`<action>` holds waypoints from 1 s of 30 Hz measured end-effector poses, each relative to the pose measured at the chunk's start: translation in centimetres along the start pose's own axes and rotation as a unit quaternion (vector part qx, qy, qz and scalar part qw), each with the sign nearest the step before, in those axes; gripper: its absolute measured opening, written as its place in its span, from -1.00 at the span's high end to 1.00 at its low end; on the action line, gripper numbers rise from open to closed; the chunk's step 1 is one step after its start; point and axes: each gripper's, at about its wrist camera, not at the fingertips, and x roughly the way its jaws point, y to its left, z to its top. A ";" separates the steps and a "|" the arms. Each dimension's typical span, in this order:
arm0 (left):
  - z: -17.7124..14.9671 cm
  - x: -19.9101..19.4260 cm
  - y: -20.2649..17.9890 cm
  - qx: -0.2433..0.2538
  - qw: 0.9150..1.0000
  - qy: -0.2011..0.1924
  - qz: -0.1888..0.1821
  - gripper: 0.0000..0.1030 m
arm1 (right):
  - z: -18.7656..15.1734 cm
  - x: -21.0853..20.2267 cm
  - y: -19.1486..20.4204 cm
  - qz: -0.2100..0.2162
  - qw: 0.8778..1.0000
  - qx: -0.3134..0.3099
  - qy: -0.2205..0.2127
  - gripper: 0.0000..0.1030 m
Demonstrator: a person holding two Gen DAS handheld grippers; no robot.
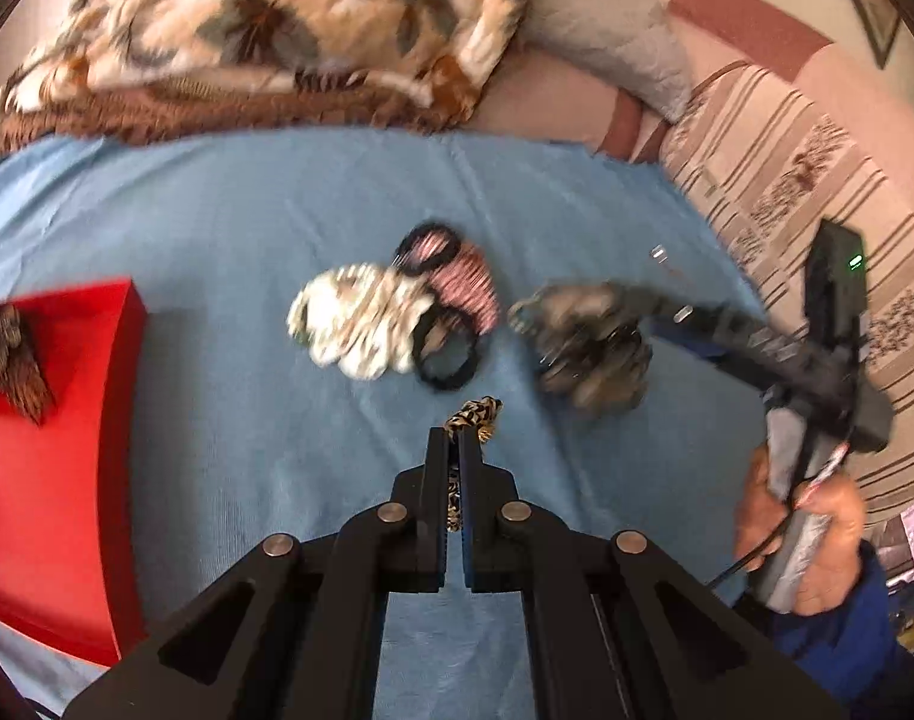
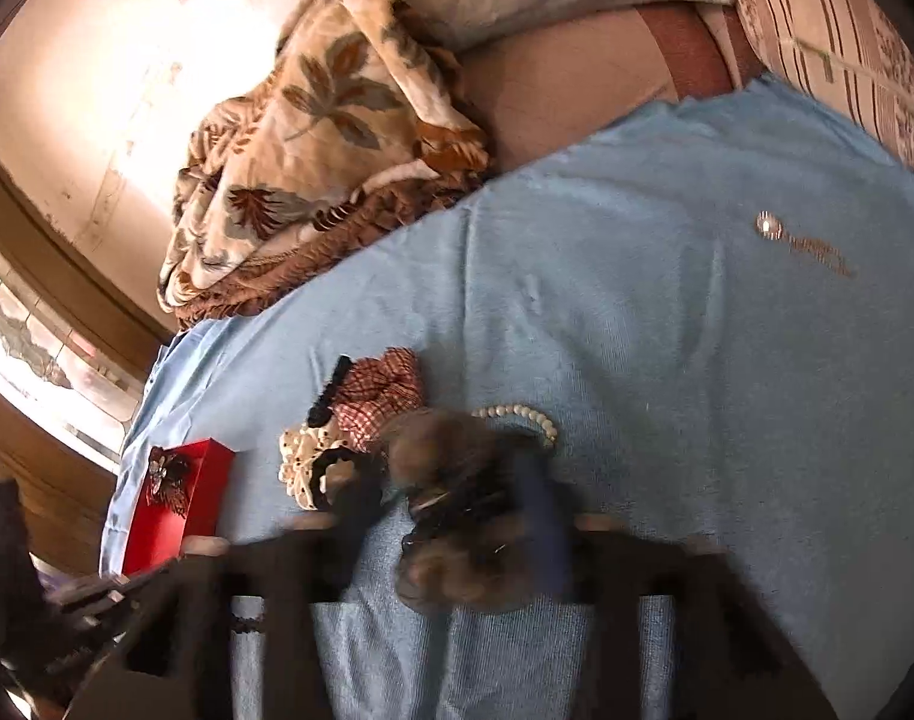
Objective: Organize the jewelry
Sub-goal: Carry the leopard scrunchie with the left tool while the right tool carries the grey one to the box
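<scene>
At far left the red box (image 1: pixel 55 450) lies on the blue cloth (image 1: pixel 247 228), well left of the left gripper (image 1: pixel 457 450), whose fingers are pressed together on a leopard-print scrunchie (image 1: pixel 475 414); its carry probably runs leftward, unobstructed. Ahead sits a pile: white scrunchie (image 1: pixel 361 324), black hair ties (image 1: pixel 445 360), checked scrunchie (image 1: pixel 475 288). Rightward, the right gripper (image 2: pixel 457 516), fingers spread, straddles a brown fuzzy scrunchie (image 2: pixel 457 552); whether they grip it is unclear. A pearl bracelet (image 2: pixel 529 417) lies beyond.

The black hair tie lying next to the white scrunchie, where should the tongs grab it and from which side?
Grip the black hair tie on its near arc, the part farthest from the white scrunchie, coming from above. It lies flat as an open loop on the blue cloth, so one finger can probably go inside and one outside.
</scene>
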 end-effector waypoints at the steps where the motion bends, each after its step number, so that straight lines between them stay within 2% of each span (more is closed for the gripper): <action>1: -0.2 0.8 0.4 -0.001 1.000 0.007 0.009 0.94 | 0.0 0.3 -0.3 -0.004 1.000 0.006 0.001 -0.44; 6: -1.0 2.9 1.9 -0.007 0.999 0.023 0.023 0.93 | 0.2 1.9 -1.6 -0.028 0.999 0.027 0.018 -0.45; 8: -1.2 3.3 2.3 -0.005 0.999 0.022 0.028 0.80 | 0.3 2.5 -2.3 -0.038 0.998 0.039 0.022 -0.45; 10: -1.5 3.7 2.8 -0.009 0.999 0.022 0.031 0.39 | 0.4 3.1 -2.6 -0.042 0.998 0.043 0.026 -0.45; 12: -1.7 4.0 3.3 -0.015 0.999 0.019 0.036 0.25 | 0.4 3.9 -2.9 -0.040 0.998 0.047 0.034 -0.45; 16: -1.9 5.8 4.2 -0.032 0.998 0.040 0.034 0.22 | 0.2 4.8 -2.7 -0.031 0.997 0.044 0.049 -0.39; 19: -1.9 6.2 3.9 -0.029 0.998 0.034 0.039 0.18 | 0.0 4.9 -2.6 -0.029 0.997 0.041 0.053 -0.17; 20: -1.9 6.2 3.6 -0.027 0.998 0.034 0.041 0.19 | 0.0 4.9 -2.6 -0.030 0.997 0.042 0.052 0.04; 21: -1.9 6.4 3.4 -0.026 0.998 0.036 0.044 0.32 | 0.0 4.9 -2.7 -0.028 0.997 0.045 0.052 0.34; 22: -1.8 6.4 3.2 -0.025 0.998 0.038 0.042 0.92 | 0.0 4.9 -2.8 -0.026 0.997 0.047 0.054 0.45; 24: -1.8 6.5 2.9 -0.028 0.998 0.051 0.028 0.92 | -0.2 4.7 -2.8 -0.024 0.997 0.048 0.053 0.59; 30: -1.9 2.3 2.0 -0.021 0.999 0.012 0.024 0.92 | -0.8 2.4 -1.8 -0.019 0.999 0.040 0.019 0.67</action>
